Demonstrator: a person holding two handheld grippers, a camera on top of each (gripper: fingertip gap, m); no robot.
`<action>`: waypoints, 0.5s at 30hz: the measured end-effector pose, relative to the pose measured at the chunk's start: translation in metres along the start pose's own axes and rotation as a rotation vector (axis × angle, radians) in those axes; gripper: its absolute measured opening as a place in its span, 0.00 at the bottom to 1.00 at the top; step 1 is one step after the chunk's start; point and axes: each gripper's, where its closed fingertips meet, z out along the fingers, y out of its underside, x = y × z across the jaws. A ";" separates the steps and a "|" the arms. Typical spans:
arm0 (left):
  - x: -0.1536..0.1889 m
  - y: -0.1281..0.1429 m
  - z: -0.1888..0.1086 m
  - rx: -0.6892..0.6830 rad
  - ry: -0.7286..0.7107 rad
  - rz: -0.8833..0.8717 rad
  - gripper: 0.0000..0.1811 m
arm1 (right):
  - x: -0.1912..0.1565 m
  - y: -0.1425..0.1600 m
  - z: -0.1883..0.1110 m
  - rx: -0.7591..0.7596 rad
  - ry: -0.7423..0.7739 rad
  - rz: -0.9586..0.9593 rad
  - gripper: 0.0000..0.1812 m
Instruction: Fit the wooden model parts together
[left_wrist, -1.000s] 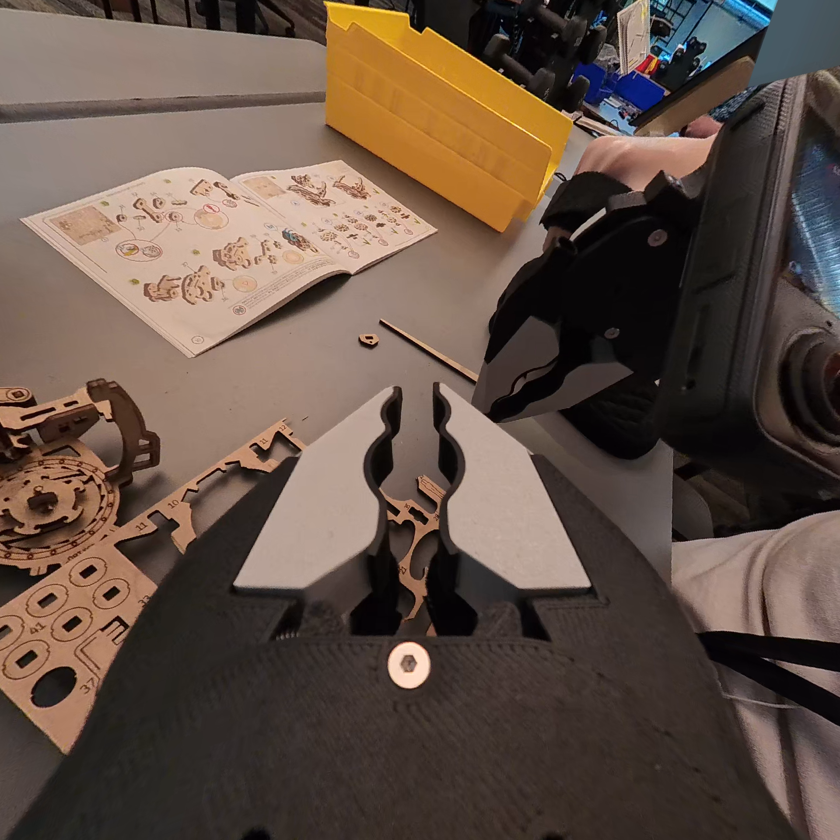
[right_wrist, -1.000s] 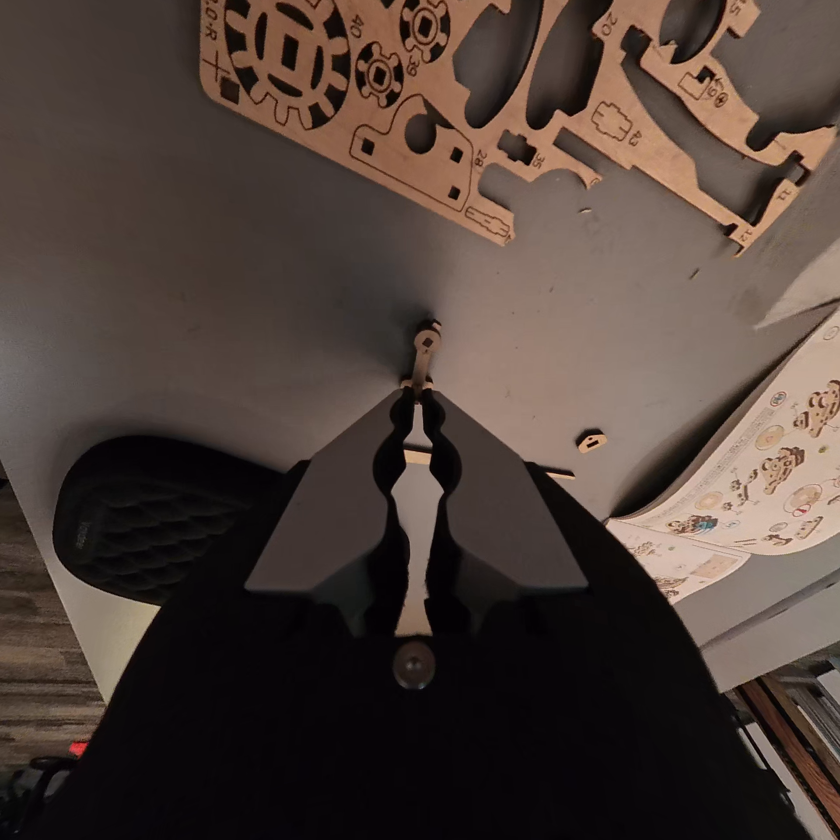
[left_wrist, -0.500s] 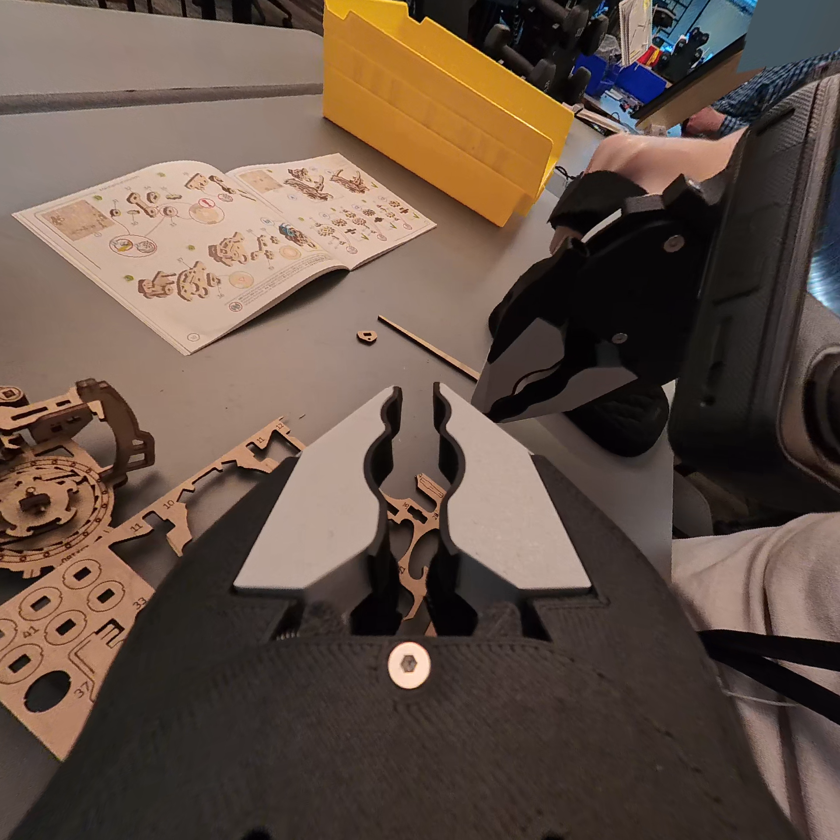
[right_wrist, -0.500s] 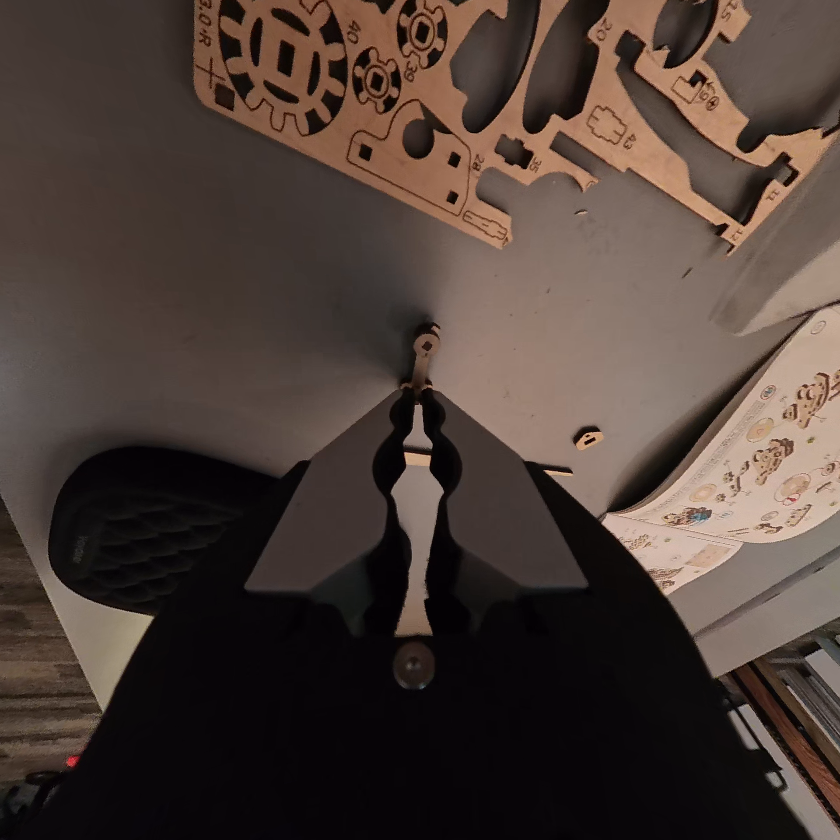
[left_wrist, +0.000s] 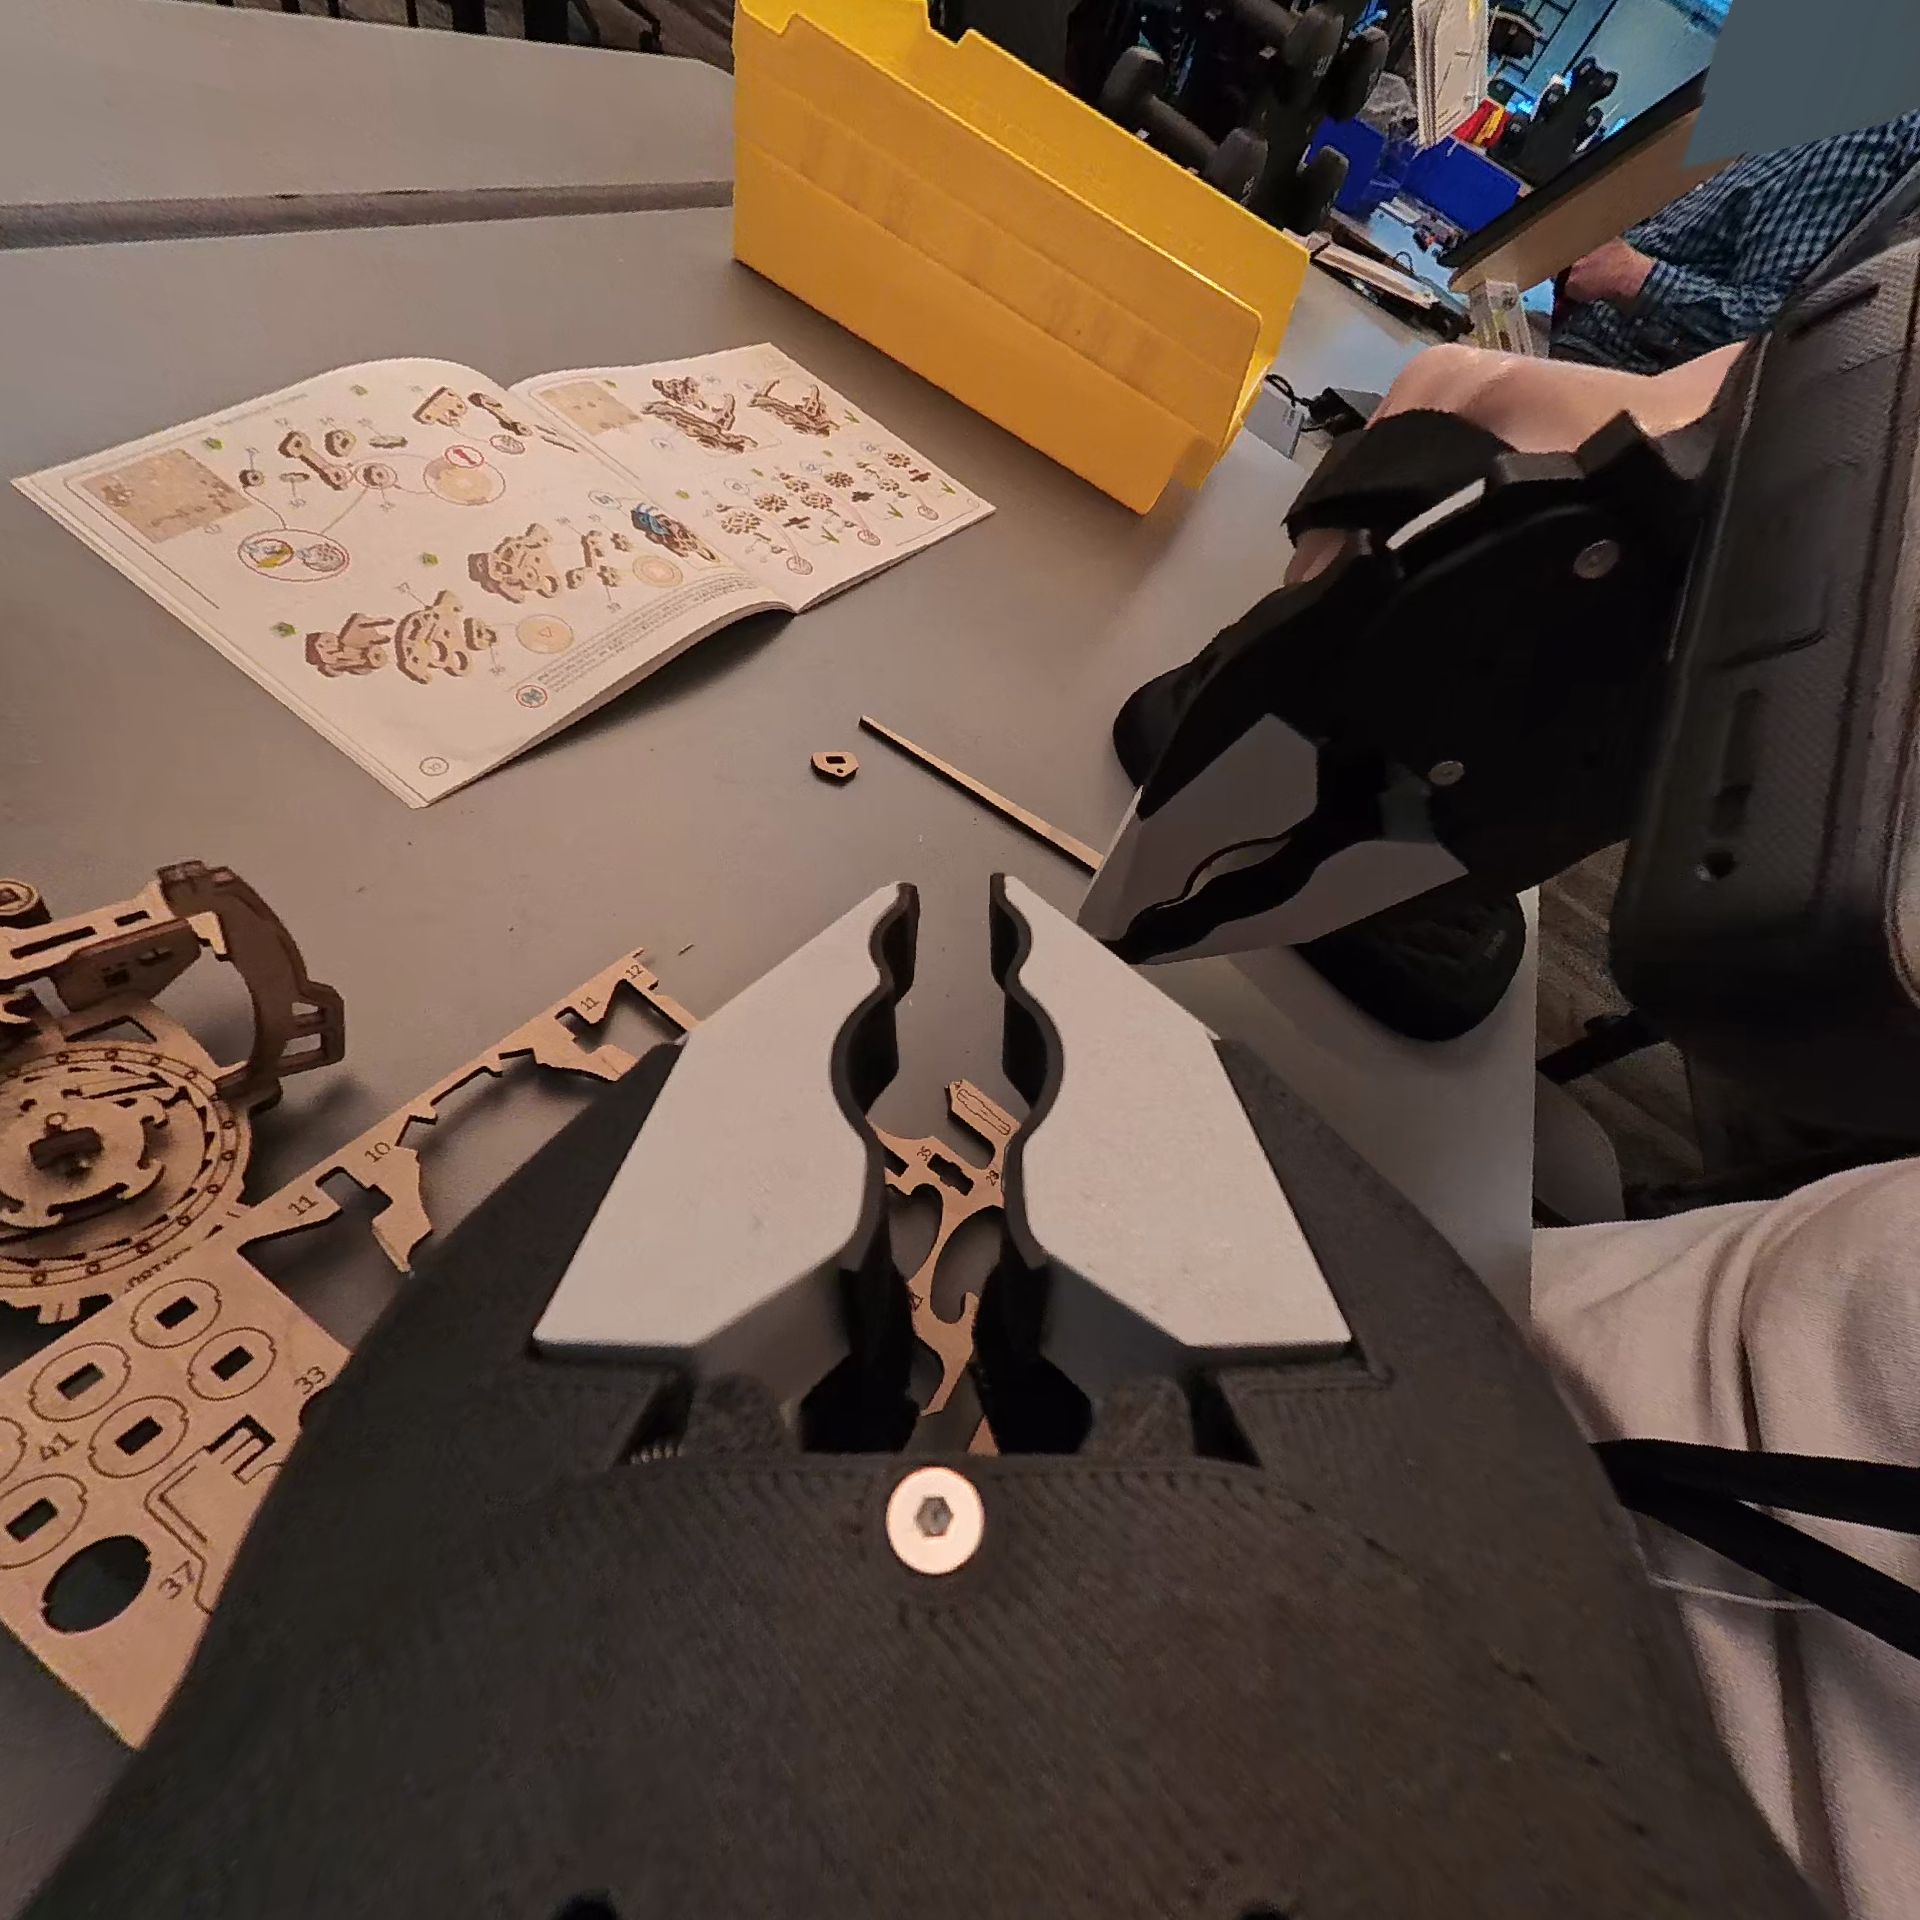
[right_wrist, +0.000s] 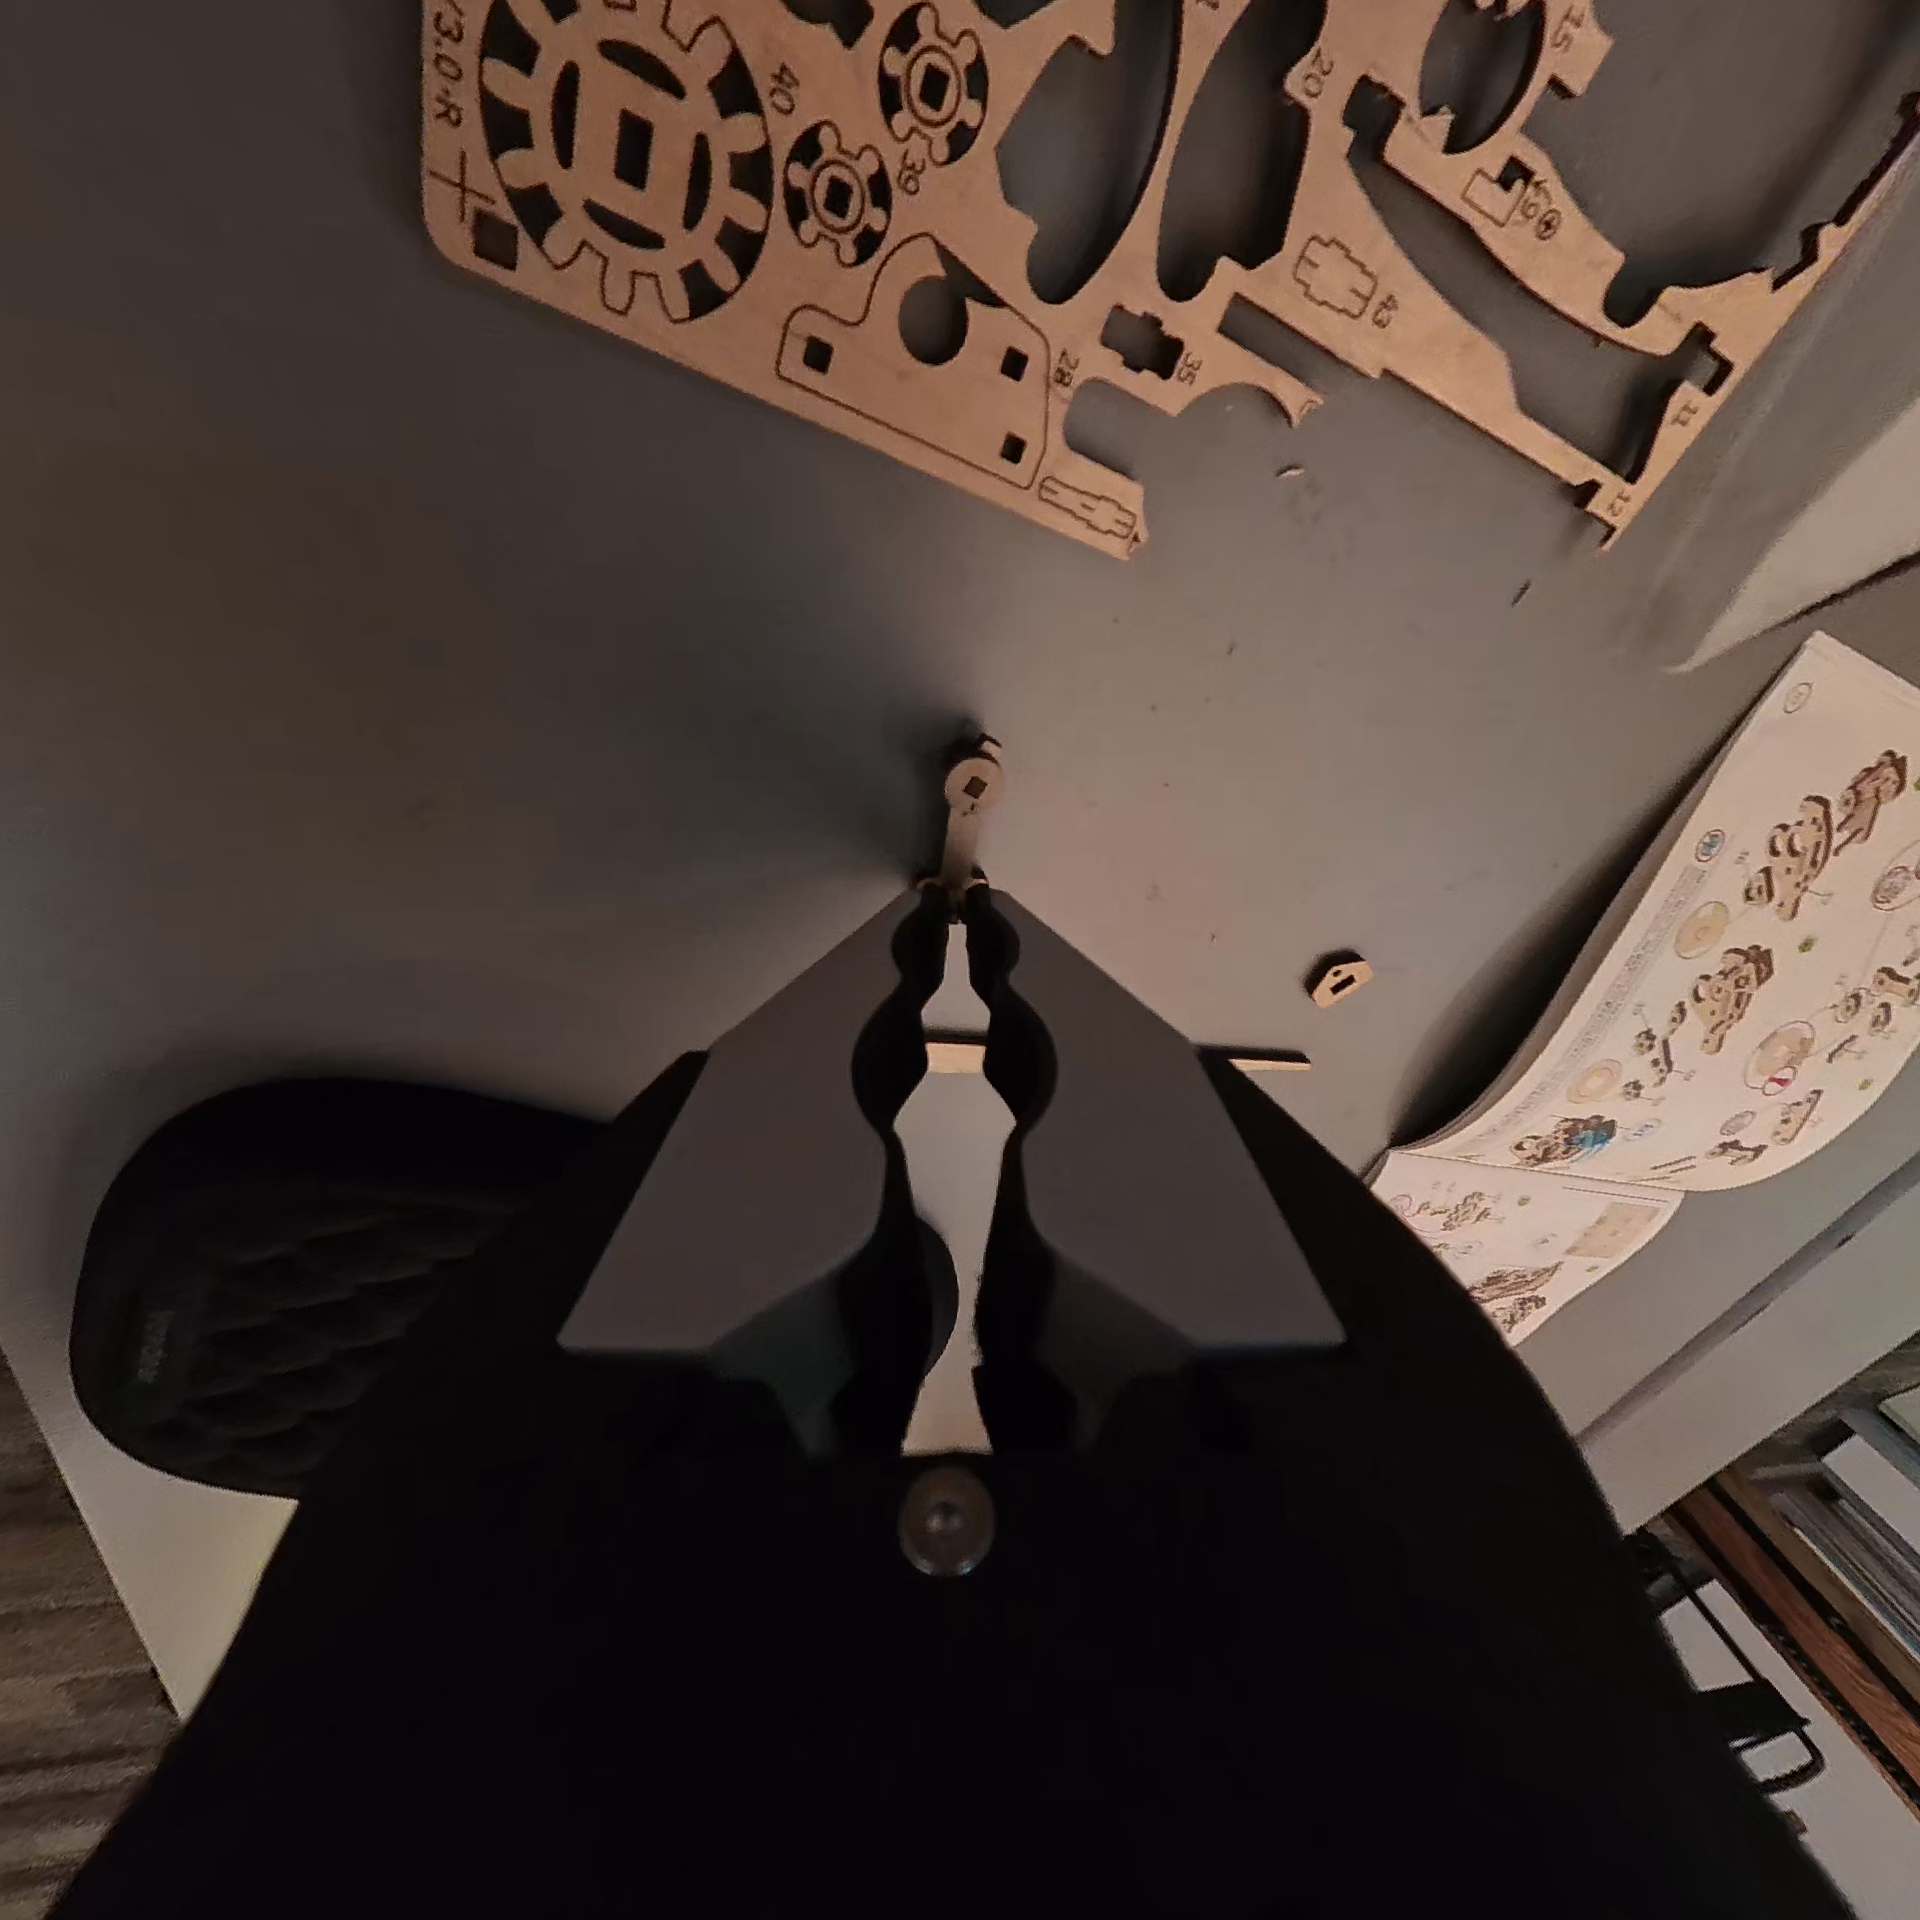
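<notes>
On the grey tabletop (left_wrist: 644, 873), the right gripper (right_wrist: 951, 896) has its tips closed on a small wooden lever piece (right_wrist: 966, 805), which sticks out forward from the tips, just above the surface. The left gripper (left_wrist: 951, 904) is a little open, with a narrow gap between its fingers, and it holds nothing; it hangs over a wooden parts sheet (left_wrist: 156, 1382). Beside this sheet, at the far left, stands a partly built wooden gear model (left_wrist: 104, 1101). A thin wooden stick (left_wrist: 977, 790) and a tiny wooden piece (left_wrist: 834, 765) lie loose between the grippers and the open instruction booklet (left_wrist: 488, 540). Behind the booklet stands a yellow bin (left_wrist: 997, 249).
</notes>
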 end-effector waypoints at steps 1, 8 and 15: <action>0.000 0.000 0.000 -0.002 -0.001 0.000 0.07 | 0.000 0.000 0.000 0.002 -0.010 -0.004 0.01; -0.001 -0.015 -0.013 0.103 0.027 -0.033 0.13 | 0.012 -0.002 -0.009 0.286 -0.104 0.221 0.01; 0.014 -0.043 -0.031 0.281 0.119 -0.013 0.15 | 0.031 -0.027 -0.130 1.398 -0.542 0.536 0.01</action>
